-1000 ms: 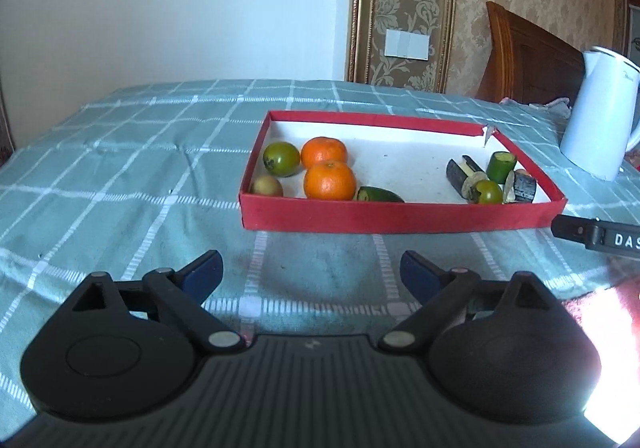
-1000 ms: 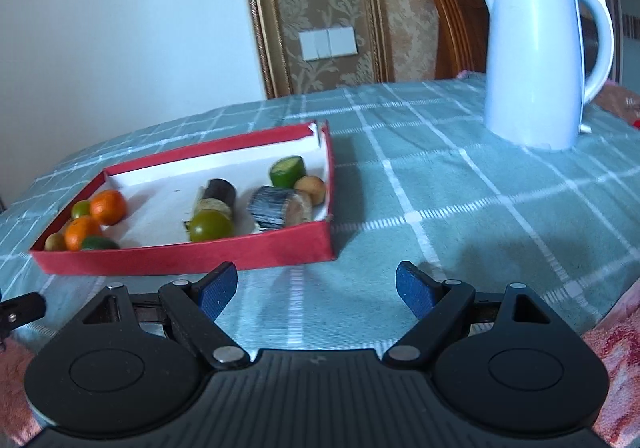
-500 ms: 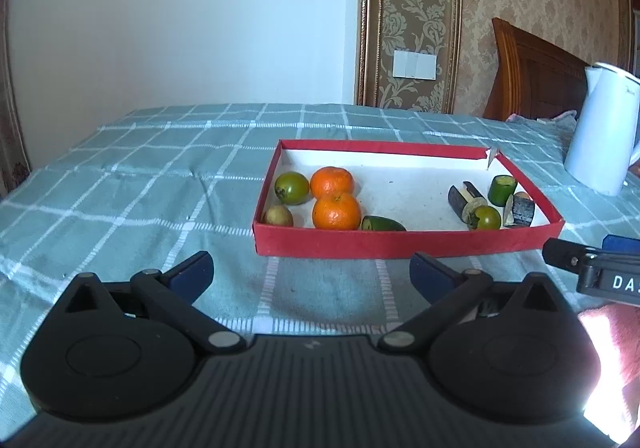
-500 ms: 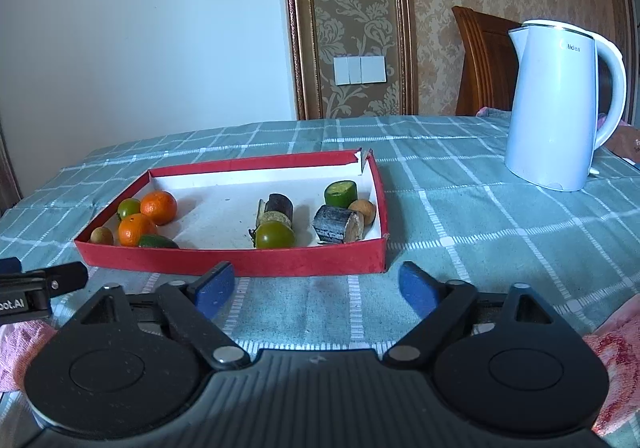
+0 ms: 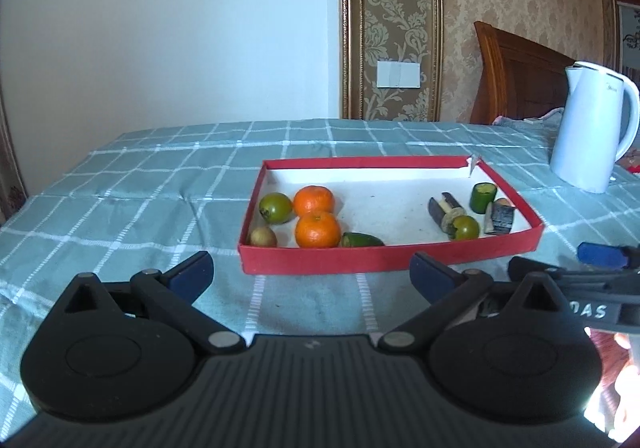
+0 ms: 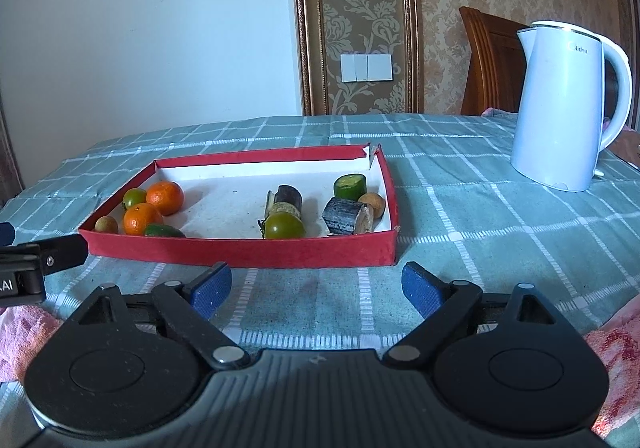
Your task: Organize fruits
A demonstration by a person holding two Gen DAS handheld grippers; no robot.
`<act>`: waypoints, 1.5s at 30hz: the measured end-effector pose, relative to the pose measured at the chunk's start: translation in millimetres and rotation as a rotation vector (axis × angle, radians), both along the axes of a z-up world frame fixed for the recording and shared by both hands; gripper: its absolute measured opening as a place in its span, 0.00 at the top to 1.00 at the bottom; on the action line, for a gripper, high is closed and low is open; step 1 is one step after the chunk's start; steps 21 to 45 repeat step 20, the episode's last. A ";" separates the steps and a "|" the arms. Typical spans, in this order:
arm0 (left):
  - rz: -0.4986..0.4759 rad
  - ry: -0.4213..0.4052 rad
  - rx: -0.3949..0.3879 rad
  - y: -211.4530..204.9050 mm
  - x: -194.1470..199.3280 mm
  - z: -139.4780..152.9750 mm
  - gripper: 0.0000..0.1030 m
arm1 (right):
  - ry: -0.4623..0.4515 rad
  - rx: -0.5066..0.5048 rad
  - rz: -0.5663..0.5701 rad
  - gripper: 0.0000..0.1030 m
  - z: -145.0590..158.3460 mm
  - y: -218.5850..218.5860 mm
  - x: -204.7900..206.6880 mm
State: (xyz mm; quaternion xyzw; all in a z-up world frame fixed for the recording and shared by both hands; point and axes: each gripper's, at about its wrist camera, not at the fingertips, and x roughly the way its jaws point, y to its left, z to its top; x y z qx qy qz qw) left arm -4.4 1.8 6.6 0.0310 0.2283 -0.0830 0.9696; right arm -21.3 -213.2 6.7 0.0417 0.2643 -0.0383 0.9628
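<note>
A red tray (image 5: 360,262) (image 6: 240,252) lies on the checked tablecloth. At its left end sit two oranges (image 5: 317,230) (image 6: 142,219), a green fruit (image 5: 275,207), a small brown fruit (image 5: 263,237) and a green piece (image 5: 362,239). At its right end lie dark cane pieces (image 6: 347,216), a green fruit (image 6: 284,226), a cucumber piece (image 6: 350,186) and a small brown fruit (image 6: 372,203). My left gripper (image 5: 310,276) is open and empty before the tray's left half. My right gripper (image 6: 317,288) is open and empty before its right half.
A white electric kettle (image 6: 568,108) (image 5: 592,128) stands on the table to the right of the tray. A wooden chair back (image 6: 488,64) rises behind it. Pink cloth (image 6: 612,360) lies at the near table edge. A wall stands behind the table.
Both grippers have drawn back and tilted up, so the tray looks smaller and farther. Both stay open and empty. The fruits have not moved.
</note>
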 end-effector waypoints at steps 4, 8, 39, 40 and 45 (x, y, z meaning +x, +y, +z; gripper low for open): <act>-0.006 -0.003 0.008 -3.8 0.6 1.5 0.00 | 0.004 0.004 0.000 0.10 -1.1 -1.0 -0.3; -0.010 -0.005 0.034 -8.4 0.8 0.2 0.00 | 0.005 -0.003 0.001 0.10 -1.5 -0.6 0.0; 0.039 -0.028 0.054 -8.9 3.8 -4.7 0.00 | 0.006 -0.012 -0.003 0.10 -5.0 0.0 3.1; 0.039 -0.028 0.054 -8.9 3.8 -4.7 0.00 | 0.006 -0.012 -0.003 0.10 -5.0 0.0 3.1; 0.039 -0.028 0.054 -8.9 3.8 -4.7 0.00 | 0.006 -0.012 -0.003 0.10 -5.0 0.0 3.1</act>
